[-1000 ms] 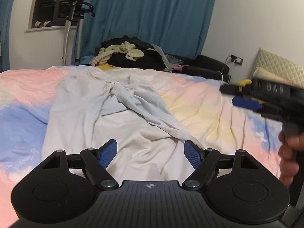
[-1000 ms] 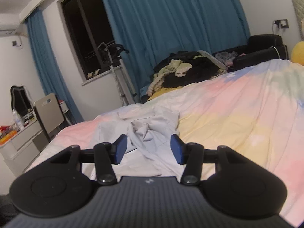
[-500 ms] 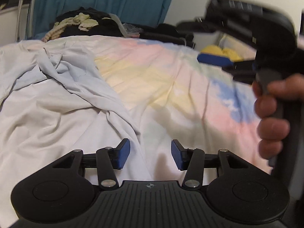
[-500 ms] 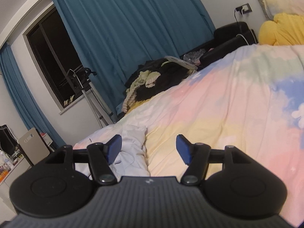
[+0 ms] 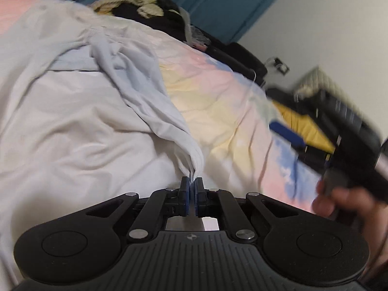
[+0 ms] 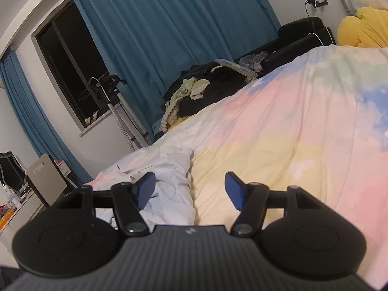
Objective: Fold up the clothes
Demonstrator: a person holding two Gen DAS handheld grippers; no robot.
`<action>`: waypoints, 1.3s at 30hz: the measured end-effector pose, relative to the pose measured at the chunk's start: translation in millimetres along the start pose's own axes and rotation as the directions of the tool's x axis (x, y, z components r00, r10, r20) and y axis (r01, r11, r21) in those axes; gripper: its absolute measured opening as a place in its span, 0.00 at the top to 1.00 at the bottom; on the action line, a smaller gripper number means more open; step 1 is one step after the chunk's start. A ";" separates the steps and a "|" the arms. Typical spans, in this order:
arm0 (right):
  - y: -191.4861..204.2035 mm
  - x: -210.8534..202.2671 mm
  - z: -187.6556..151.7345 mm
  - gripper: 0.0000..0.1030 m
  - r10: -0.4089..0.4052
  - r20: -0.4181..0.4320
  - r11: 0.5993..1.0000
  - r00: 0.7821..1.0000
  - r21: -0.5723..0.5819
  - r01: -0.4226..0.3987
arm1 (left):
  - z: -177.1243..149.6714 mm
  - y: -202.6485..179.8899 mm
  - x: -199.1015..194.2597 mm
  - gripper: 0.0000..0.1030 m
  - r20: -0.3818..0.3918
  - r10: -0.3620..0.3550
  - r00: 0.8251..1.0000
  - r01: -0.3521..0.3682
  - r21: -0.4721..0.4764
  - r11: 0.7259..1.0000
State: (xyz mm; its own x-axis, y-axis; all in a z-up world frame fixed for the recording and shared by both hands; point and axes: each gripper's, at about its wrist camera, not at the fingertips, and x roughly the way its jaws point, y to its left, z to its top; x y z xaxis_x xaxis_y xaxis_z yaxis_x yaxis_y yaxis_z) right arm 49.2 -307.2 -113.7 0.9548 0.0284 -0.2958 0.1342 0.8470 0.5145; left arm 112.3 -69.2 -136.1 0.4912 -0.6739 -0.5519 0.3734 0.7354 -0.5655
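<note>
We have the left gripper [image 5: 192, 194] pinched tight on the tip of a sleeve [image 5: 186, 150] of the pale shirt [image 5: 72, 121], its blue pads [image 5: 185, 195] pressed together with only a thin bunch of cloth between them. Our worry is that so small a bite could slip out as soon as we pull, since the fabric looks thin and smooth, and the sleeve runs back in a twisted rope toward the collar. A hard tug could also drag the whole shirt across the quilt [image 5: 218, 92] and rumple it further instead of straightening the sleeve.

The right gripper [image 6: 190, 189] holds nothing: its jaws stand well apart over the quilt, with the near edge of the shirt just beside its left pad. In the left wrist view it shows only as a dark blur with a hand [image 5: 349, 206] around its handle, so if we swing it in fast it may land on bare quilt or knock into the left gripper.

The shirt lies crumpled on the left part of the bed, body spread wide and creased, the bluish sleeve folded over it (the far end, near the heap of dark clothes [image 5: 145, 2], is bunched up). In our judgement the folding itself has not yet begun.
</note>
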 end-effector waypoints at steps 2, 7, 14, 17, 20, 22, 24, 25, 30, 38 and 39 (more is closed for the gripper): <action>0.7 0.6 -0.8 0.37 0.002 -0.005 1.000 1.000 0.001 -0.002 | 12.1 19.9 -16.9 0.95 0.017 0.017 1.000 -0.016 -0.061 0.998; 6.6 9.7 -7.1 0.37 0.019 -0.045 1.000 0.999 -0.006 -0.019 | 26.8 66.9 -38.0 0.95 0.017 0.134 0.991 -0.131 -0.103 0.986; 26.1 23.8 -21.7 0.37 0.059 -0.138 0.994 0.989 -0.081 -0.071 | 21.7 72.9 -36.6 0.92 0.009 0.181 0.983 -0.180 -0.081 0.980; 32.5 25.2 -27.7 0.37 0.067 -0.172 0.990 0.983 -0.107 -0.086 | 20.0 63.6 -47.7 0.89 0.022 0.183 0.983 -0.181 -0.072 0.981; 35.8 17.7 -28.3 0.37 0.078 -0.170 0.990 0.982 -0.106 -0.097 | 12.1 46.7 -72.9 0.50 0.092 0.200 0.975 -0.196 -0.055 0.979; 37.3 7.5 -25.5 0.37 0.095 -0.150 0.990 0.984 -0.092 -0.109 | 3.4 27.5 -95.4 0.38 0.172 0.200 0.965 -0.201 -0.014 0.979; 38.0 -3.6 -21.1 0.37 0.114 -0.123 0.989 0.986 -0.074 -0.124 | -7.4 8.4 -109.8 0.38 0.199 0.174 0.964 -0.181 0.016 0.983; 39.0 -9.2 -18.5 0.37 0.122 -0.105 0.989 0.987 -0.070 -0.130 | -14.8 0.5 -113.2 0.38 0.203 0.162 0.966 -0.169 0.017 0.986; 46.1 -23.3 -12.0 0.33 0.105 -0.046 0.987 0.993 -0.115 -0.109 | -54.5 -29.3 -102.3 0.41 0.191 0.121 0.974 -0.133 0.050 0.990; 34.3 -22.1 -3.6 0.33 0.125 -0.043 0.990 0.991 -0.059 -0.127 | -87.2 -43.1 -37.9 0.45 0.058 0.200 0.978 -0.208 0.215 0.954; 31.8 -21.8 -2.8 0.33 0.130 -0.042 0.990 0.991 -0.043 -0.132 | -89.3 -42.7 -34.5 0.45 0.052 0.216 0.975 -0.222 0.231 0.947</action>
State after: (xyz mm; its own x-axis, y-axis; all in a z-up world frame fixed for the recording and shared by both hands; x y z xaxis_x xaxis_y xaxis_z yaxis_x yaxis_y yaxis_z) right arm 32.0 -279.3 -93.1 0.9522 0.1605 -0.2599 -0.0045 0.8581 0.5135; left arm 9.2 -83.7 -147.6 0.6009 -0.4943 -0.6282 0.4259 0.8630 -0.2716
